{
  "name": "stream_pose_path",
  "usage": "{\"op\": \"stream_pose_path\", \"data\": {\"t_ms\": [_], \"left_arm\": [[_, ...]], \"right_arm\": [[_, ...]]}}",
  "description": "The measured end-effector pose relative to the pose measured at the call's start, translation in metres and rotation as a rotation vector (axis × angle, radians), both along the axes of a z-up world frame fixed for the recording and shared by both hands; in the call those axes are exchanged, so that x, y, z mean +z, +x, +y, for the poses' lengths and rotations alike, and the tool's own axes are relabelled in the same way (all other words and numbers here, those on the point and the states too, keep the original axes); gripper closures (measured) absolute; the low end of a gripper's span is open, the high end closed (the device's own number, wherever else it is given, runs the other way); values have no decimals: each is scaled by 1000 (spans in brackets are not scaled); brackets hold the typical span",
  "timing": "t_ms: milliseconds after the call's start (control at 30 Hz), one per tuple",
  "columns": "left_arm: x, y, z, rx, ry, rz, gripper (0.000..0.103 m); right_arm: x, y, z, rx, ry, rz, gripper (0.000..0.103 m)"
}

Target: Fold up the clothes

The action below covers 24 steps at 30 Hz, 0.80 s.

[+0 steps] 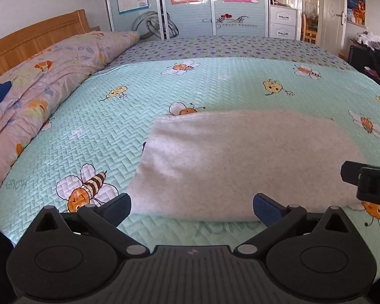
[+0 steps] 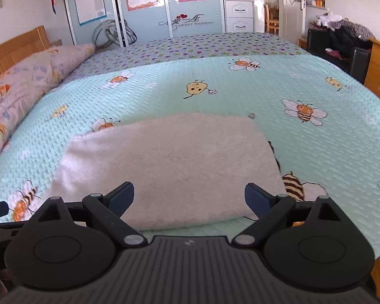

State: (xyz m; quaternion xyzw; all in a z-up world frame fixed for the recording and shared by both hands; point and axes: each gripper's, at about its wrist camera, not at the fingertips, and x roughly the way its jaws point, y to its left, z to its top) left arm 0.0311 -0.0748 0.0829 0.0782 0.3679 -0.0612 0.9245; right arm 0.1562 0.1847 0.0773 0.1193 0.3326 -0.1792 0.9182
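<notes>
Currently I see both tools spread wide and holding nothing: the left gripper (image 1: pixel 192 209) sits just short of the near edge of the folded white garment (image 1: pixel 240 164) on the bee-print bedspread (image 1: pixel 215 86), and the right gripper (image 2: pixel 189 198) sits alongside at that same edge.

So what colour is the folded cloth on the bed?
White, faintly speckled folded cloth, clearest in the right wrist view.

Folded garment (image 1: pixel 230 162): on quilt (image 1: pixel 129 131), near bed's front edge. Pillow (image 1: pixel 45 81): left, against headboard (image 1: pixel 30 43). Wardrobe (image 1: pixel 190 5): behind the bed.
</notes>
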Motion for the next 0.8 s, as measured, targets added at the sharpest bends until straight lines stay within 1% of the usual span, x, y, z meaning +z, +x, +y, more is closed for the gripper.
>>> {"op": "stream_pose_path", "data": {"t_ms": [33,233,400,600,700,800], "left_arm": [[-1,-1,-1,-4,4,1,1],[-1,-3,-2,-6,11,1,1],[-6,-4,-5,-11,8,15,1],[-22,-5,-7,-21,0,59,1],[-32,-7,-6,-33,5,78,1],[-40,-8,-4,-32,13,97,1]], "right_arm": [[0,-1,2,-1,-10,5,9],[7,-10,7,-5,-47,-4,8],[10,-8,10,-7,-40,4,8],[0,-3,17,-10,-16,35,8],[-8,0,24,13,-1,60,8],[-18,3,33,46,-12,87,8]]}}
